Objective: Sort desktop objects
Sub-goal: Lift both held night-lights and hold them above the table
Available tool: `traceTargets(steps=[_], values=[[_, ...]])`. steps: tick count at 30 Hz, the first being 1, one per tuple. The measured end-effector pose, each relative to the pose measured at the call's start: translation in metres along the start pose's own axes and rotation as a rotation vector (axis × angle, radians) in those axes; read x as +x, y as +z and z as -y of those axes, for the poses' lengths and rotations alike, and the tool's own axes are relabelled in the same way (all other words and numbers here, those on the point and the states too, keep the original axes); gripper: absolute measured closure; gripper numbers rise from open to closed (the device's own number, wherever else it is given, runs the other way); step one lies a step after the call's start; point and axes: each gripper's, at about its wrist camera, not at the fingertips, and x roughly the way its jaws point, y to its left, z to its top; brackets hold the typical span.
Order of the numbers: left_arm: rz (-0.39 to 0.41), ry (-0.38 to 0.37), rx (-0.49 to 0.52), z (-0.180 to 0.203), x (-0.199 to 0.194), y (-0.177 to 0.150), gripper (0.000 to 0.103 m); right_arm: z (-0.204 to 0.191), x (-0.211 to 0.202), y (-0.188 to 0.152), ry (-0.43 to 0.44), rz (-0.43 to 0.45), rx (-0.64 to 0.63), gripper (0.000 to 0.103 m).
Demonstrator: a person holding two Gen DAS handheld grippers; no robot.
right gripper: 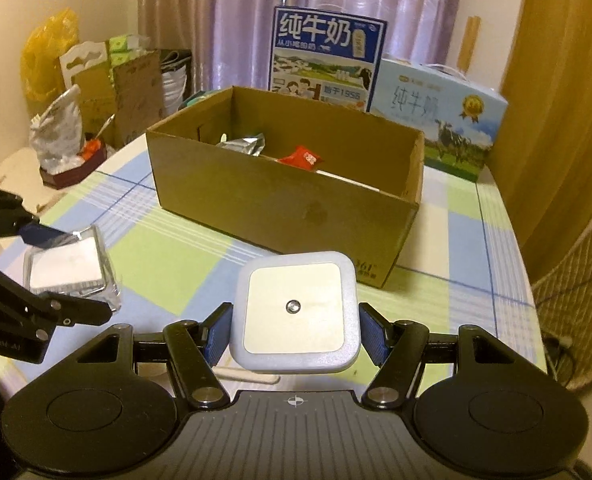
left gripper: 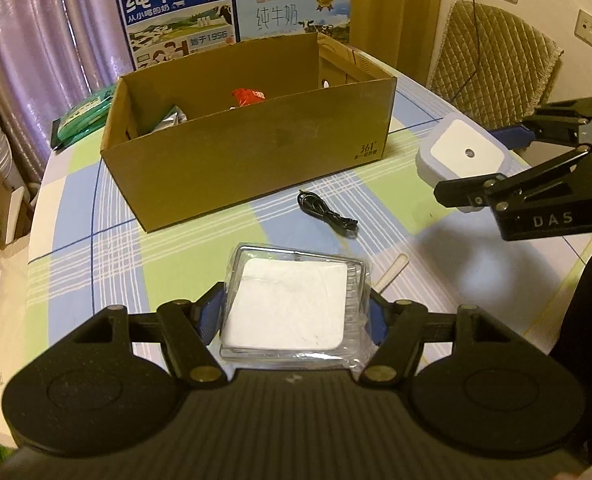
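You're in a home dining room: lilac pleated curtains (right gripper: 235, 20) beyond your grippers, checked blue-green tablecloth (left gripper: 199, 216) below, quilted beige chair (left gripper: 492, 64) right.

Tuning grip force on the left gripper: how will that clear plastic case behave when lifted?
The clear plastic case looks thin-walled and glossy, so probably light, a bit slippery and apt to flex or crack under a hard squeeze. The left gripper holds its two sides on blue pads; being flat and square, it is unlikely to roll.

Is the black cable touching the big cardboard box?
Apart. The left wrist view shows the black cable lying on the tablecloth, with cloth showing between it and the cardboard box.
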Motion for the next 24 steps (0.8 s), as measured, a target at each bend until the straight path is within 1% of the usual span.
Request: traceTargets(steps=[7, 19, 24], values=[[0.005, 0.011, -0.038, 0.002, -0.008, -0.003, 0.039, 0.007, -0.012, -0.003, 0.011, 0.004, 0.056, 0.04], [0.031, 0.009, -0.095, 0.004, -0.021, -0.006, 0.039, 0.011, -0.021, -0.008, 0.01, 0.003, 0.089, 0.04], [0.039, 0.041, -0.106, 0.002, -0.025, -0.006, 0.039, 0.013, -0.025, -0.011, 0.018, 0.002, 0.118, 0.04]])
